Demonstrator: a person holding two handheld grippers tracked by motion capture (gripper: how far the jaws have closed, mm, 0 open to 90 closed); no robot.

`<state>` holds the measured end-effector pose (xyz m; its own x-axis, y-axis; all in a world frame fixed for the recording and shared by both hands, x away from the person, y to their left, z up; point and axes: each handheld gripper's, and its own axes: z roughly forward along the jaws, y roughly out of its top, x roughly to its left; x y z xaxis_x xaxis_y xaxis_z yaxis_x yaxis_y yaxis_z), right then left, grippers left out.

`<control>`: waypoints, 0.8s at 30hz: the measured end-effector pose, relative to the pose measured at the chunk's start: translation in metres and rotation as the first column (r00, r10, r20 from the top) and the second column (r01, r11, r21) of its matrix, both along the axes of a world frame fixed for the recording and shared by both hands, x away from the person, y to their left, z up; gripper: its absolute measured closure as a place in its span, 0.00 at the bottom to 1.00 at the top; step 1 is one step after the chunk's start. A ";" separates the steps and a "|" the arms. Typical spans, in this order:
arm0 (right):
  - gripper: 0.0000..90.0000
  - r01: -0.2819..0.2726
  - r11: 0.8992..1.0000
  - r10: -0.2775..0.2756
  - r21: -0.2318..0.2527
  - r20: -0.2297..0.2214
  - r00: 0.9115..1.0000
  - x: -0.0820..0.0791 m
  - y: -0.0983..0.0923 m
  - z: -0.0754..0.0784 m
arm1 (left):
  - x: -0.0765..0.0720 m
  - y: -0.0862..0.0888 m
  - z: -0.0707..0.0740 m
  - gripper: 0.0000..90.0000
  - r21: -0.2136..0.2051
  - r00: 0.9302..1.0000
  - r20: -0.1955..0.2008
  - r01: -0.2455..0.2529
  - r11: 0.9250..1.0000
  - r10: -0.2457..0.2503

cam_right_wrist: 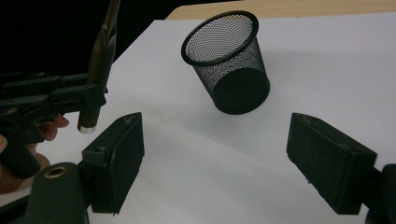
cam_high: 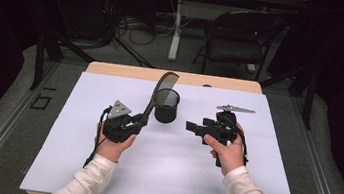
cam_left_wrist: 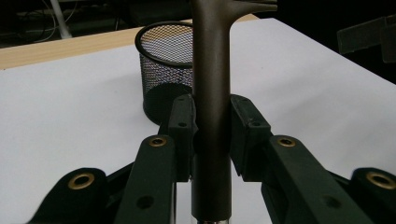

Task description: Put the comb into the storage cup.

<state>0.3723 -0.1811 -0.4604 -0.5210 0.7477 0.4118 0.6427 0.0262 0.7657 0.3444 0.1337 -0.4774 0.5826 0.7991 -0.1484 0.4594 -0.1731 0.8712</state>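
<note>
Left gripper view shows the left gripper (cam_left_wrist: 211, 140) clamped on the comb (cam_left_wrist: 211, 93) handle, just beside the mesh cup (cam_left_wrist: 163, 70). The comb's toothed head leans over the cup rim. The right gripper (cam_right_wrist: 233, 158) stands released and empty, near the cup. Risk: a tilted descent could catch the rim and tip the light, unbraced cup.

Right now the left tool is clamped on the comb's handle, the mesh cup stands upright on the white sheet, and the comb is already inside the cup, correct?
Not quite. The comb is not inside the mesh cup. The left tool holds it by the handle beside and above the cup, as the right gripper view shows. The rest stands: the cup is upright on the white sheet.
</note>
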 end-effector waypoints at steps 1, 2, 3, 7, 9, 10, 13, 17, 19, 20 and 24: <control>0.22 -0.002 1.000 0.002 0.001 0.004 1.000 0.001 0.001 0.001 | 0.000 0.000 0.000 0.81 -0.001 1.000 0.003 -0.003 1.000 0.003; 0.23 -0.001 1.000 0.001 0.000 0.003 1.000 0.003 0.001 0.003 | -0.001 0.000 -0.001 0.81 -0.003 1.000 0.004 -0.002 1.000 0.002; 0.24 -0.001 1.000 0.000 0.005 0.006 1.000 0.004 0.002 0.005 | -0.001 0.000 -0.001 0.80 -0.003 1.000 0.004 -0.002 1.000 0.002; 0.26 -0.008 1.000 0.008 0.006 0.005 1.000 0.008 0.006 0.008 | -0.001 0.000 0.000 0.81 -0.004 1.000 0.006 -0.002 1.000 0.002; 0.26 -0.009 1.000 0.009 0.002 0.005 1.000 0.009 0.007 0.009 | -0.001 0.001 0.000 0.81 -0.004 1.000 0.007 -0.004 1.000 0.004; 0.26 -0.011 1.000 0.011 -0.007 0.003 1.000 0.011 0.009 0.011 | -0.002 0.001 0.000 0.80 -0.004 1.000 0.008 -0.008 1.000 0.008; 0.27 -0.019 1.000 0.019 -0.010 -0.003 1.000 0.014 0.013 0.013 | -0.003 0.001 0.000 0.81 -0.003 1.000 0.007 -0.007 1.000 0.007; 0.29 -0.028 1.000 0.027 -0.014 -0.016 0.999 0.018 0.018 0.017 | -0.003 0.001 0.000 0.81 -0.004 1.000 0.009 -0.009 1.000 0.009; 0.29 -0.034 0.999 0.033 -0.028 -0.021 0.999 0.020 0.021 0.019 | -0.003 0.001 0.000 0.81 -0.006 1.000 0.009 -0.008 1.000 0.008; 0.29 -0.034 0.999 0.033 -0.028 -0.021 0.999 0.020 0.021 0.019 | -0.003 0.001 0.000 0.81 -0.006 1.000 0.009 -0.008 1.000 0.008; 0.31 -0.045 0.998 0.044 -0.035 -0.015 0.999 0.024 0.028 0.022 | -0.004 0.002 0.000 0.81 -0.011 1.000 0.010 -0.009 1.000 0.009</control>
<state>0.3959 -0.1533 -0.4381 -0.5481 0.7381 0.3935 0.6514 0.0815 0.7544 0.3406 0.1354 -0.4771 0.5766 0.8029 -0.1510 0.4520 -0.1596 0.8776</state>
